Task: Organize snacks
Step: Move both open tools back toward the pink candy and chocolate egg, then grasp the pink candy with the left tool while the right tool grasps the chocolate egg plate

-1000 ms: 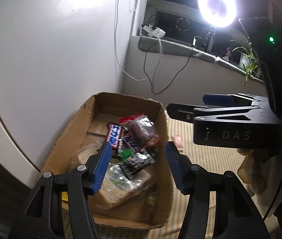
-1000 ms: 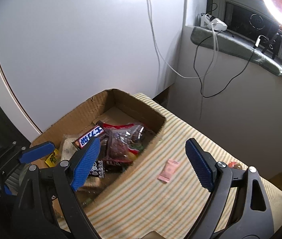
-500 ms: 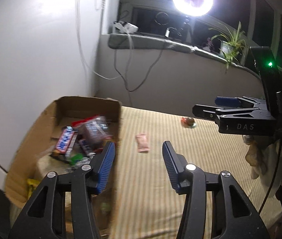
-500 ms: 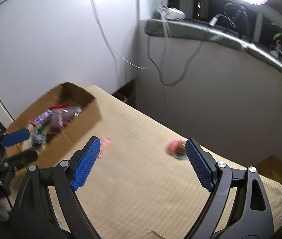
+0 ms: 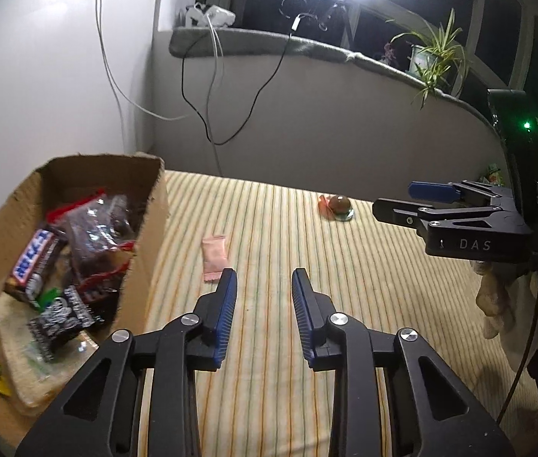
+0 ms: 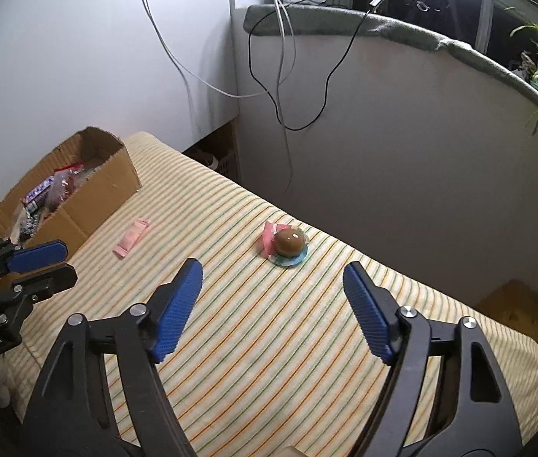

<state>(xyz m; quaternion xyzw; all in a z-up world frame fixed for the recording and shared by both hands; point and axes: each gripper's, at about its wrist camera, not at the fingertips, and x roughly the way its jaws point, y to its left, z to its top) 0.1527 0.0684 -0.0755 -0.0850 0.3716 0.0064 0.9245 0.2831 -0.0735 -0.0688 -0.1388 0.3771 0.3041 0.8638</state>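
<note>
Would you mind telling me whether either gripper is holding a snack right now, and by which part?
Nothing is held. The left gripper and right gripper have just been closing, jaws empty, above the striped cloth.

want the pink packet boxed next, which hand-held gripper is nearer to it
Left. The left hand-held gripper sits just short of the pink packet, nothing between its fingers. The right hand-held gripper faces the jelly cup.

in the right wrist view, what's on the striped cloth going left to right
cardboard box of snacks → pink sachet → brown jelly cup. The left gripper pokes in at the left edge, in front of the box, so it has no clear place in that order.
</note>
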